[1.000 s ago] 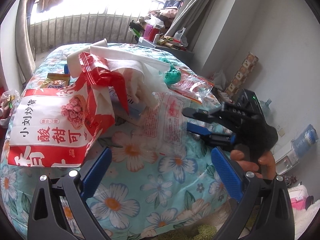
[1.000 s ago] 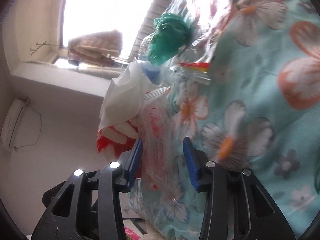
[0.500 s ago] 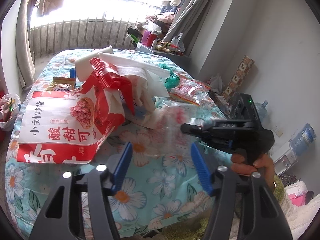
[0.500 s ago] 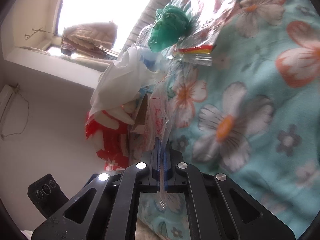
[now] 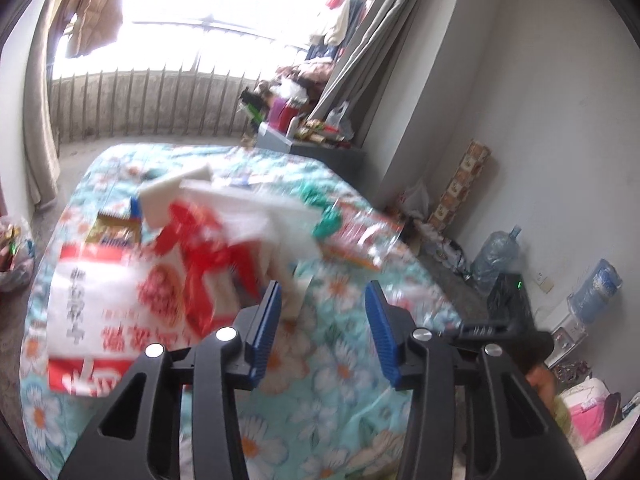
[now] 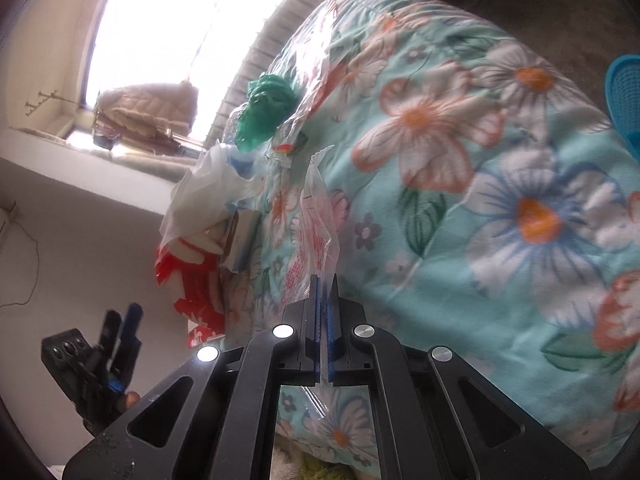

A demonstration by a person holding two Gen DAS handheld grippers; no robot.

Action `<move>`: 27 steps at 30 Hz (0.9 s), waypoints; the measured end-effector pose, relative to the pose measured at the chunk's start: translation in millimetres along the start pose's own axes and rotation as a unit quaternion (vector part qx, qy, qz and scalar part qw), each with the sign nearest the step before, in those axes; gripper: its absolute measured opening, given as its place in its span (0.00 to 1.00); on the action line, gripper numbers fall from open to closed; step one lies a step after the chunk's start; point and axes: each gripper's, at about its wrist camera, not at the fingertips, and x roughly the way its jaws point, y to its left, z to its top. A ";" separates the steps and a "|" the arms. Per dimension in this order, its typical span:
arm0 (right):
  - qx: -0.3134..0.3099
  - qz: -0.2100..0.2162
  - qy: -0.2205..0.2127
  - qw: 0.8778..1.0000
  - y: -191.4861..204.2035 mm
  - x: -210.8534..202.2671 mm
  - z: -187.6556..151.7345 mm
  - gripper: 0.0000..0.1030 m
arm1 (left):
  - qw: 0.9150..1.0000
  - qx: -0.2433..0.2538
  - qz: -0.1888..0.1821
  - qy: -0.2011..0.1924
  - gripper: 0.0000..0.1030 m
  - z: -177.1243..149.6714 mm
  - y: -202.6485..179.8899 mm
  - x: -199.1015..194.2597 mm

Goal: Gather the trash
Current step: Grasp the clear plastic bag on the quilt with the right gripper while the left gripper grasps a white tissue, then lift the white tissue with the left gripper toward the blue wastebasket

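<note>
Trash lies on a bed with a floral cover [image 5: 320, 380]. My right gripper [image 6: 323, 280] is shut on a clear plastic wrapper with red print [image 6: 316, 232] and holds it up off the cover. My left gripper [image 5: 322, 308] is open and empty above the cover, near a big red and white snack bag [image 5: 120, 300]. A white plastic bag [image 5: 248, 208], a green crumpled bag [image 5: 326, 220] and a clear wrapper [image 5: 360, 236] lie beyond it. The green bag also shows in the right wrist view [image 6: 264, 112]. The right gripper's body shows in the left wrist view [image 5: 508, 328].
A brown snack packet [image 5: 114, 232] lies at the bed's left. A cluttered grey cabinet [image 5: 312, 144] stands behind the bed. Water bottles [image 5: 496, 252] and boxes line the right wall. A trash bag [image 5: 12, 256] sits on the floor at left. A blue basket [image 6: 626, 96] is at right.
My right gripper closed on the clear wrapper and lifted it away from the pile. My left gripper rose, pulled back and narrowed its opening, staying empty.
</note>
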 end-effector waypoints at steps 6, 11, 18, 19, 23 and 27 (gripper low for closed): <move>0.005 -0.001 0.000 1.000 -0.2 0.7 -0.2 0.01 | 0.996 0.074 0.041 -0.011 0.41 30.0 -18.3 16.7; 0.009 0.005 0.003 1.000 -5.3 -0.4 1.9 0.01 | 0.981 0.163 0.095 0.038 0.42 60.7 -26.5 57.7; 0.026 0.013 0.007 1.000 -24.1 -9.7 6.9 0.01 | 0.945 0.262 0.147 0.128 0.43 53.4 -31.7 130.6; 0.026 0.013 0.007 1.000 -25.7 -11.5 7.8 0.01 | 0.938 0.278 0.161 0.132 0.43 50.3 -32.4 139.3; 0.028 0.016 0.007 0.999 -31.2 -18.6 10.3 0.01 | 0.910 0.333 0.209 0.134 0.43 45.3 -33.9 162.4; 0.030 0.018 0.009 0.999 -34.0 -22.2 10.8 0.01 | 0.899 0.353 0.221 0.136 0.32 44.9 -33.3 170.2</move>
